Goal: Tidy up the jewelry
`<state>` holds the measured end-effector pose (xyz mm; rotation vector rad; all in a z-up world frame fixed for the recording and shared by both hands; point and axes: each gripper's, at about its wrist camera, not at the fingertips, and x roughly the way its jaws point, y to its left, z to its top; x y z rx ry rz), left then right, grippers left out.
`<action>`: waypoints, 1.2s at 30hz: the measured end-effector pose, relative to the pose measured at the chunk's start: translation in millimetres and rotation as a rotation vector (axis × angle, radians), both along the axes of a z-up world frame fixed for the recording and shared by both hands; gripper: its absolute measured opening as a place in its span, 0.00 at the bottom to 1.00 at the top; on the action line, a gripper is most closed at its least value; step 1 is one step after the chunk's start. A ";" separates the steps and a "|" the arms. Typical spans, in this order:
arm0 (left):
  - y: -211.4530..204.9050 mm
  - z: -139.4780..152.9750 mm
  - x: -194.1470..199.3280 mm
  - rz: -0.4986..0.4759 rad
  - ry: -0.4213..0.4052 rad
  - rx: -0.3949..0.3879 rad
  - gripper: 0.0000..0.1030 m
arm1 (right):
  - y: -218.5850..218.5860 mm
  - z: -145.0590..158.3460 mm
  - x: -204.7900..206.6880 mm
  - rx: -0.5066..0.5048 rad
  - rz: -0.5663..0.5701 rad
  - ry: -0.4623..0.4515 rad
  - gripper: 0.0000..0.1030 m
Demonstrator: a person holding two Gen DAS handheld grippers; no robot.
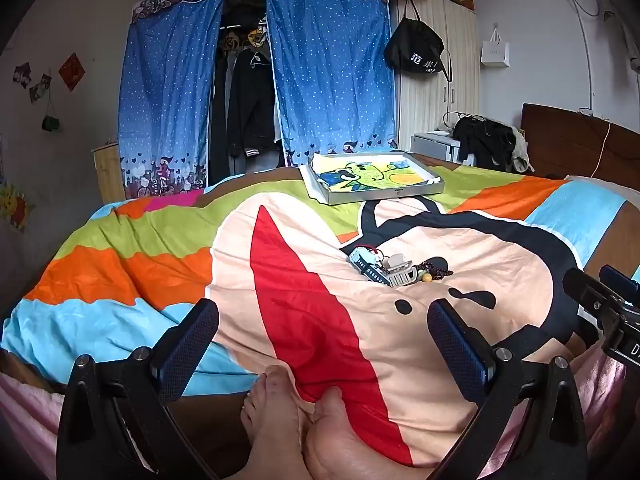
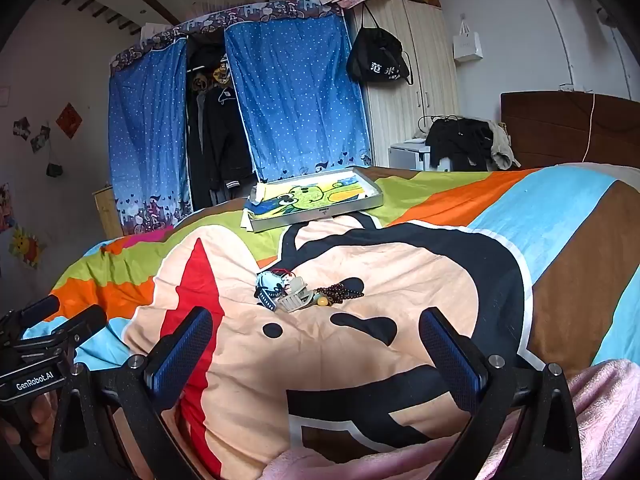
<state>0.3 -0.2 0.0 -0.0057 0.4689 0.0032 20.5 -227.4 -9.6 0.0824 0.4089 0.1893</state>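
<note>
Seen from the left wrist: a soft, wrinkled cotton quilt [image 1: 304, 280] printed with bold stripes and a cartoon face, spread over the bed. Near its middle lay a small heap of jewelry [image 1: 394, 268] — a pale blue ribbed hair clip, a white toothed plastic claw clip, a string of dark round beads with one amber bead. Farther back rested a flat, shallow grey tray [image 1: 376, 178] lined with a cartoon cloth. Left gripper [image 1: 324, 340] held low above the quilt, well short of the heap, its blue textured fingers [image 1: 188, 344] spread wide and holding nothing. Bare feet [image 1: 292, 420] showed between them.

Seen from the right wrist: same heap [image 2: 298, 290] on the quilt [image 2: 400, 280], tray [image 2: 316, 202] beyond it, apart. Right gripper [image 2: 316, 344] likewise low and level, pointed toward the heap, jaws parted wide, empty. Fuzzy pink blanket [image 2: 600, 400] bunched at the lower right — left gripper [image 2: 40, 344] visible at the left edge.
</note>
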 end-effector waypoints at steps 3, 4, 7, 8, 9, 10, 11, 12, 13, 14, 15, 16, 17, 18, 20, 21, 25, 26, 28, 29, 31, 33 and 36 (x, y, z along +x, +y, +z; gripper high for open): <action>0.0 0.0 0.4 0.000 0.002 -0.006 0.99 | 0.3 0.1 0.5 -0.001 -0.001 0.001 1.00; -0.3 -0.1 0.3 -0.002 0.004 -0.007 0.99 | 0.8 0.3 0.5 -0.003 -0.001 0.002 1.00; -1.2 -1.1 0.5 -0.004 0.006 -0.010 0.99 | 0.8 -0.7 -0.1 -0.006 0.006 -0.002 1.00; -1.7 -1.6 0.6 -0.005 0.007 -0.009 0.99 | 1.1 -1.5 0.0 -0.010 0.007 0.000 1.00; -2.2 -2.3 0.9 -0.004 0.008 -0.007 0.99 | 1.2 -2.3 0.3 -0.013 0.009 0.003 1.00; -2.7 -3.3 1.3 -0.003 0.012 -0.006 0.99 | 2.1 -4.9 6.0 -0.012 0.007 0.011 1.00; -0.2 -4.7 5.8 -0.002 0.017 -0.008 0.99 | 2.5 -5.0 7.2 -0.014 0.008 0.014 1.00; 0.1 -8.0 6.0 0.000 0.022 -0.010 0.99 | 4.7 -4.5 7.4 -0.014 0.008 0.016 1.00; 0.4 -9.5 7.0 0.002 0.029 -0.014 0.99 | 6.9 -5.3 8.2 -0.016 0.008 0.018 1.00; 0.8 -10.8 7.9 0.005 0.034 -0.019 0.99 | 7.1 -6.0 8.6 -0.017 0.009 0.019 1.00; 1.2 -12.1 8.9 0.008 0.041 -0.024 0.99 | 6.4 -7.8 8.9 -0.018 0.009 0.020 1.00; 4.1 -8.4 11.2 0.011 0.049 -0.035 0.99 | 6.9 -8.2 10.9 -0.024 0.010 0.024 1.00; 5.7 -9.0 12.4 0.013 0.054 -0.043 0.99 | 7.7 -8.8 11.7 -0.027 0.011 0.026 1.00; 6.5 -9.8 13.6 0.016 0.058 -0.048 0.99 | 8.4 -9.9 12.5 -0.031 0.011 0.029 1.00; 7.2 -11.4 16.3 0.020 0.066 -0.051 0.99 | 9.8 -11.7 15.1 -0.040 0.013 0.034 1.00; 7.2 -12.4 17.7 0.022 0.069 -0.051 0.99 | 11.0 -12.5 16.3 -0.045 0.014 0.036 1.00; 9.6 -18.1 26.7 0.025 0.087 -0.041 0.99 | 11.7 -17.2 23.2 -0.054 0.010 0.042 1.00; 9.1 -19.6 28.2 0.023 0.090 -0.036 0.99 | 11.8 -18.1 25.2 -0.054 0.009 0.044 1.00; 7.9 -22.7 31.1 0.018 0.096 -0.026 0.99 | 13.1 -20.0 30.3 -0.055 0.005 0.051 1.00; 7.1 -24.4 32.5 0.017 0.099 -0.018 0.99 | 12.8 -21.2 33.1 -0.053 0.004 0.056 1.00; 10.1 -29.0 41.6 0.014 0.111 -0.012 0.99 | 12.8 -23.1 38.3 -0.051 0.003 0.063 1.00; 11.1 -33.3 46.8 0.012 0.122 -0.014 0.99 | 12.8 -25.4 44.3 -0.052 0.000 0.072 1.00; 13.6 -37.2 59.0 0.009 0.145 -0.029 0.99 | 12.5 -28.2 52.4 -0.050 -0.003 0.087 1.00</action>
